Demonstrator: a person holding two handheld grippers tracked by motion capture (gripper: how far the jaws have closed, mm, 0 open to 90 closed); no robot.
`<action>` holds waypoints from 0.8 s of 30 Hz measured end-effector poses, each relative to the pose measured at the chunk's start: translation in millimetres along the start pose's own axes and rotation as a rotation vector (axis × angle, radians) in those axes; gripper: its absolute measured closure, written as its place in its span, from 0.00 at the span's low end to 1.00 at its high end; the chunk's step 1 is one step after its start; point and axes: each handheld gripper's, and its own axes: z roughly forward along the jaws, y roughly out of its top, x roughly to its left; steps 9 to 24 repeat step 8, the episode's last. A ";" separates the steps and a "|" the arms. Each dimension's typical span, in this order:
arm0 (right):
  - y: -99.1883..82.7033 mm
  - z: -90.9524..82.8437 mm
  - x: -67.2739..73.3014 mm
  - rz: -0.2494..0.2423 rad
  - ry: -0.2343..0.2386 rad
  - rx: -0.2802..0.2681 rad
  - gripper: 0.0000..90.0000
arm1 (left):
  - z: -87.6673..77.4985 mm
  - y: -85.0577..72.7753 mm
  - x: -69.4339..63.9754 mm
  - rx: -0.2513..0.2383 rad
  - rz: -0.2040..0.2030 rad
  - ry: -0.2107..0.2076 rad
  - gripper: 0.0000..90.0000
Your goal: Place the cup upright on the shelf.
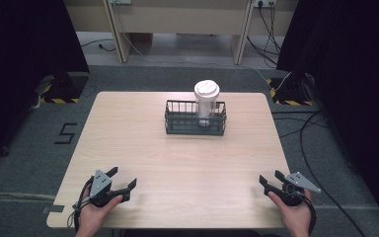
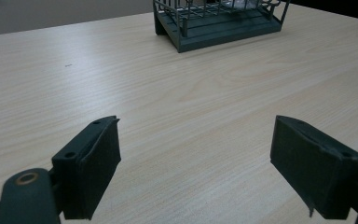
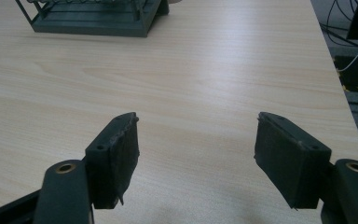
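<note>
White paper cup with white plastic lid (image 1: 206, 102): upright inside dark green wire basket (image 1: 195, 118), in its right half, rising well above the rim. Basket set at about 12 o'clock from table centre, nearer the far edge, long side parallel to that edge. Basket base and lower bars also seen at top of left gripper view (image 2: 216, 23) and at top left of right gripper view (image 3: 93, 18).

Light wood-grain rectangular table with rounded corners (image 1: 177, 163): surface otherwise bare, clean, grain running left to right. Small dark speck noted on the wood in left gripper view, toward 10 o'clock.

Left black two-jaw gripper (image 1: 124, 179): at about 7 o'clock, near the front edge, held in a hand (image 1: 94, 213), grey three-cornered plate on top. Jaws spread wide, nothing between them, bare wood showing in the gap (image 2: 196, 154). Well apart from basket.

Right black two-jaw gripper (image 1: 272, 178): at about 5 o'clock, near the front edge, held in a hand (image 1: 296, 215), grey plate on top. Jaws likewise spread wide and empty (image 3: 196, 149). Well apart from basket.

Room: grey carpeted floor (image 1: 24, 143) around table; black mark shaped like a 5 (image 1: 65, 133) on floor at 9 o'clock. Black curtains (image 1: 24, 39) at both sides. Yellow-and-black striped stand bases (image 1: 61, 89) at 10 and 2 o'clock. Loose black cables (image 1: 311, 143) on floor at 3 o'clock. Pale wooden furniture legs (image 1: 116, 29) along far wall.
</note>
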 end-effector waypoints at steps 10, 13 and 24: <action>-1.3 -2.1 -0.3 0.004 0.002 -0.025 0.33 | 0.7 0.5 -0.9 -0.001 0.002 0.002 0.17; -1.3 -2.1 -0.3 0.004 0.002 -0.025 0.33 | 0.7 0.5 -0.9 -0.001 0.002 0.002 0.17; -1.3 -2.1 -0.3 0.004 0.002 -0.025 0.33 | 0.7 0.5 -0.9 -0.001 0.002 0.002 0.17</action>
